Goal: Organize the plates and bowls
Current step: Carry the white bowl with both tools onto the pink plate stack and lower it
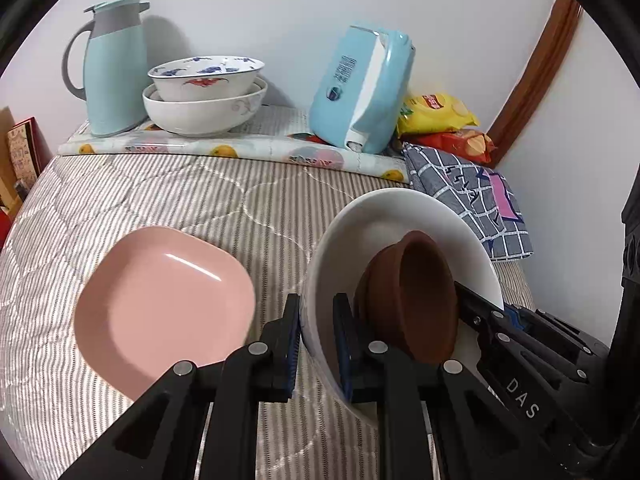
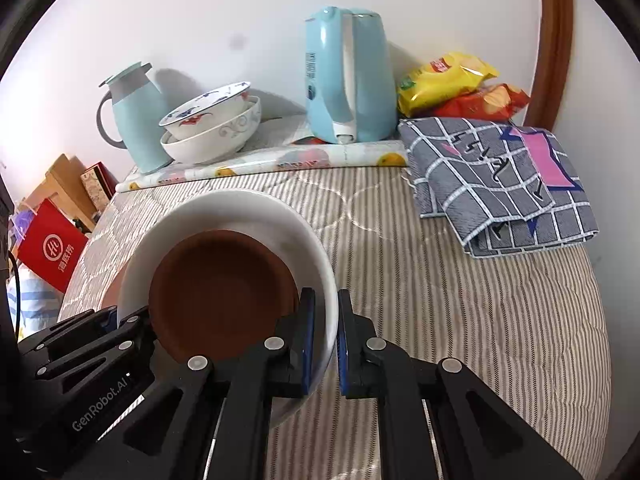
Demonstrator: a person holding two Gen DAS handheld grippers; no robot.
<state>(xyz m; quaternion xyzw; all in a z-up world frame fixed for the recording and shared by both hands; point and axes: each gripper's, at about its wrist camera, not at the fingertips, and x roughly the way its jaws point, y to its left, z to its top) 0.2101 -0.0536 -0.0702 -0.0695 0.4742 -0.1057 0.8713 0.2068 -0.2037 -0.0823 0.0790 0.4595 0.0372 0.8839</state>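
Note:
A white bowl (image 1: 384, 216) with a brown bowl (image 1: 416, 296) inside it is held above the striped bed cover. My left gripper (image 1: 316, 344) is shut on the white bowl's near rim. My right gripper (image 2: 323, 340) is shut on the opposite rim of the white bowl (image 2: 240, 208); the brown bowl (image 2: 220, 292) lies inside. A pink square plate (image 1: 160, 304) lies to the left on the cover. Two stacked white patterned bowls (image 1: 204, 96) stand at the back, and they also show in the right wrist view (image 2: 212, 128).
A pale blue thermos jug (image 1: 112, 68) stands left of the stacked bowls. A blue electric kettle (image 2: 348, 76) stands at the back, with snack bags (image 2: 452, 84) beside it. A folded checked cloth (image 2: 500, 180) lies at right. A red bag (image 2: 52, 244) sits off the bed's left edge.

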